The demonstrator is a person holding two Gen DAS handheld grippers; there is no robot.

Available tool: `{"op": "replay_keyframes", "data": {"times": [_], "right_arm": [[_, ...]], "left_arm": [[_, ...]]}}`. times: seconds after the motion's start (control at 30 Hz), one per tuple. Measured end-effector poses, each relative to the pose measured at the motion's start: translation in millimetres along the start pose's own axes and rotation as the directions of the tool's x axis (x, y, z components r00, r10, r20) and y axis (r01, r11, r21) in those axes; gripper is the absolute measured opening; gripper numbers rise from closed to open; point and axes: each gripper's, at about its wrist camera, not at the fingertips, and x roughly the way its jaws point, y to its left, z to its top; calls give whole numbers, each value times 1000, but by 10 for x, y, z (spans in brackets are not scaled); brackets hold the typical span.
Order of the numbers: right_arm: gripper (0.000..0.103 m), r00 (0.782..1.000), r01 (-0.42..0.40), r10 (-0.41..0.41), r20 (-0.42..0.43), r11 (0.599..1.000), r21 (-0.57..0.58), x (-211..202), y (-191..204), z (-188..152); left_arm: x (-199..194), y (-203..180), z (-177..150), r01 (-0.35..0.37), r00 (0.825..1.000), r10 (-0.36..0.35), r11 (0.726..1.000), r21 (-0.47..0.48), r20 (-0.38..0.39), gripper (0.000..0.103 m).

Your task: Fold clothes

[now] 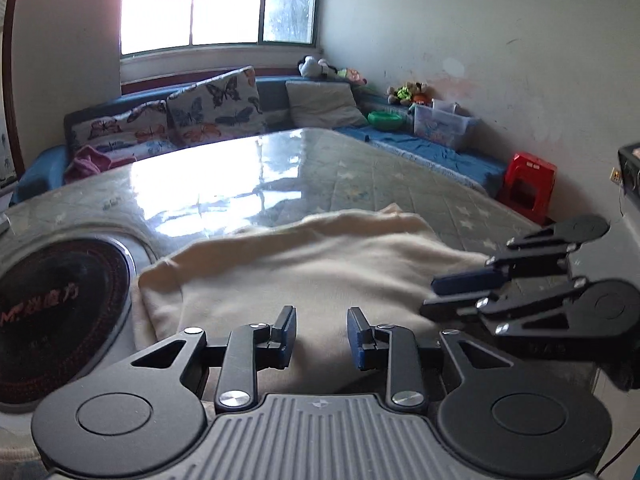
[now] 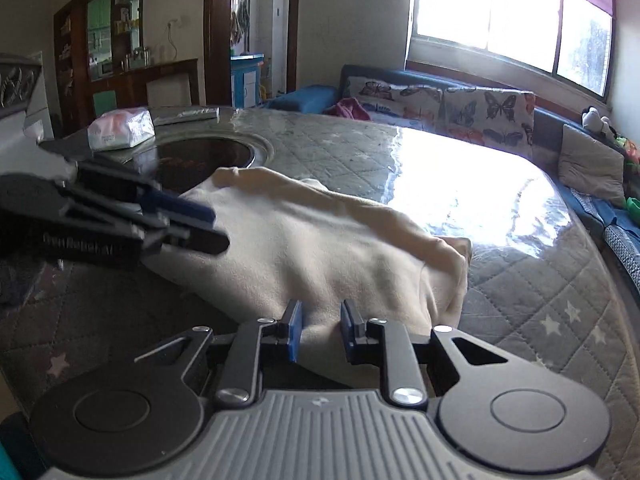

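we see a cream garment (image 1: 304, 276) lying folded and rumpled on the quilted table (image 2: 520, 280) beside the dark round inset (image 1: 56, 320), our left gripper (image 1: 322, 338) and right gripper (image 2: 320, 330) both parted and empty, its near edge hidden behind them.

— How does the left gripper (image 1: 322, 338) stand?
— Level, pointing forward, jaws parted, with nothing between its blue pads (image 1: 289, 336).
— And the right gripper (image 2: 320, 330)?
— Much the same: jaws apart, gap clear. From the left wrist view it comes in from the right side, turned on its side, fingers pointing inward.
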Motion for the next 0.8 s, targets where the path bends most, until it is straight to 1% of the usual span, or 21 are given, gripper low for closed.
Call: {"op": "replay_keyframes", "data": {"times": [0.13, 0.2, 0.3, 0.4, 0.53, 0.63, 0.73, 0.8], "right_arm": [[21, 999, -17, 15, 35, 998, 52, -124, -85, 43], [21, 999, 6, -10, 46, 996, 87, -166, -178, 33], [21, 999, 34, -35, 11, 993, 113, -106, -270, -13], [21, 1000, 23, -23, -5, 990, 138, -58, -325, -44], [21, 1000, 23, -25, 13, 995, 101, -68, -335, 113], [21, 1000, 23, -23, -2, 994, 105, 50, -391, 205], [21, 999, 33, -28, -43, 991, 132, 256, -501, 219], [21, 999, 29, -24, -42, 991, 134, 271, -517, 242]], "left_arm": [[7, 64, -68, -4, 1000, 4, 1000, -11, -12, 31], [10, 84, -88, -4, 1000, 4, 1000, -15, -16, 31], [27, 79, -105, -3, 1000, 3, 1000, -16, -21, 31], [15, 87, -101, -3, 1000, 3, 1000, -20, -21, 31], [-60, 133, -65, -6, 1000, 6, 999, -46, -10, 31], [-109, 196, -56, -28, 1000, 27, 997, -69, -3, 31], [-125, 289, -88, -55, 998, 52, 993, -103, -25, 31], [-161, 339, -116, -60, 998, 57, 991, -119, -30, 31]]}}
